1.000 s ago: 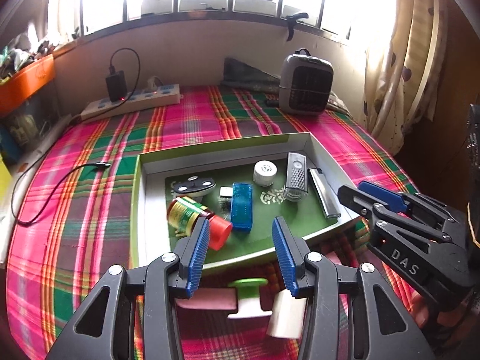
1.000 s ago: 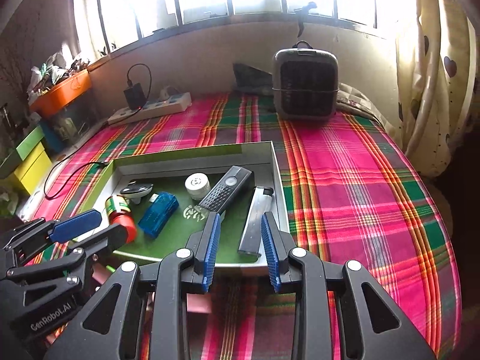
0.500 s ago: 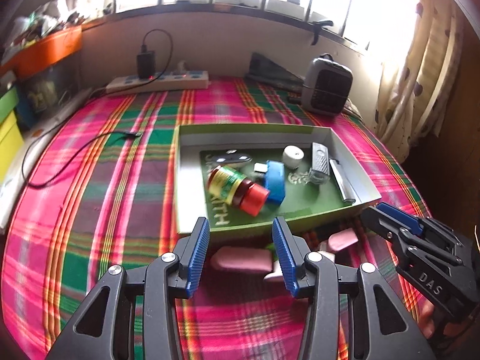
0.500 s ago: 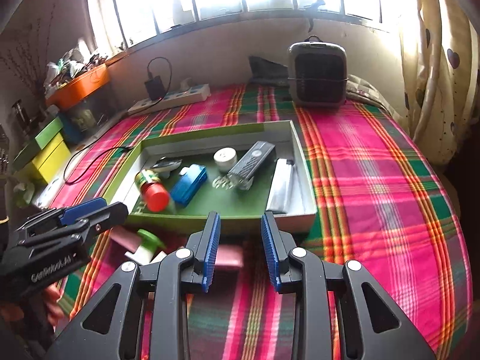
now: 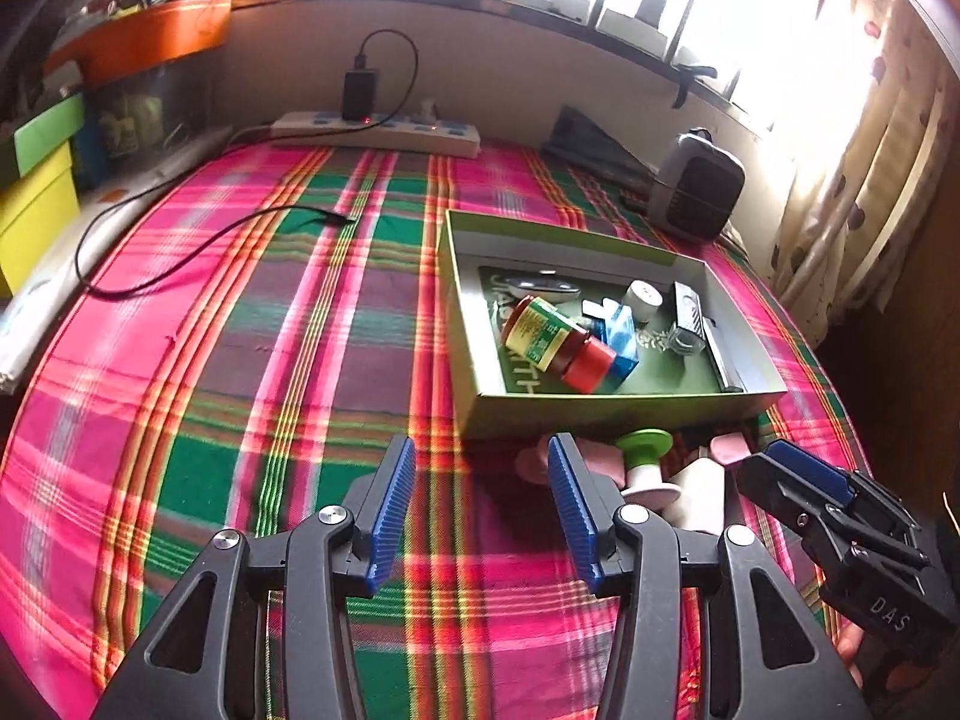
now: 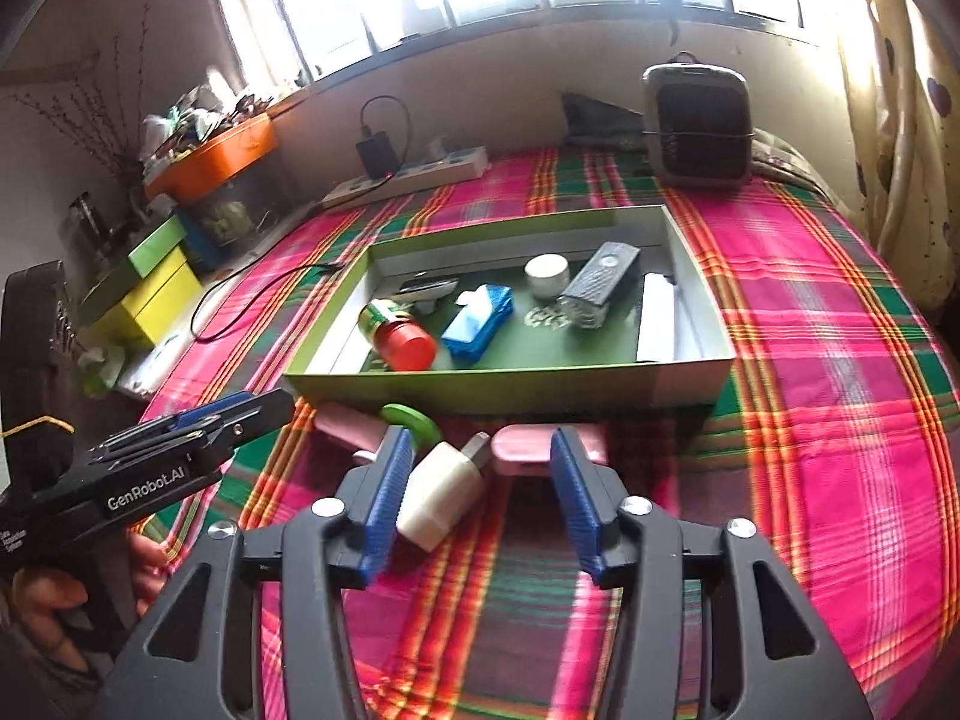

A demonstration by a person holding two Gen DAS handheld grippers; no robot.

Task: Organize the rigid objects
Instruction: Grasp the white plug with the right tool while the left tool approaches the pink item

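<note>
Both jaws opening: left gripper [image 5: 480, 504] empty over plaid bedspread [image 5: 270, 360], right gripper [image 6: 480, 492] spreading above the white plug [image 6: 441, 495], unheld

We hold our black left gripper with blue ribbed pads [image 5: 480, 501] tilted downward, jaws opening, empty; our matching right gripper [image 6: 480, 486] likewise opens beside it.

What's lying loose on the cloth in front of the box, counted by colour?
Pink pieces: 2
Green-topped spool: 1
White plug: 1
Total: 4
</note>
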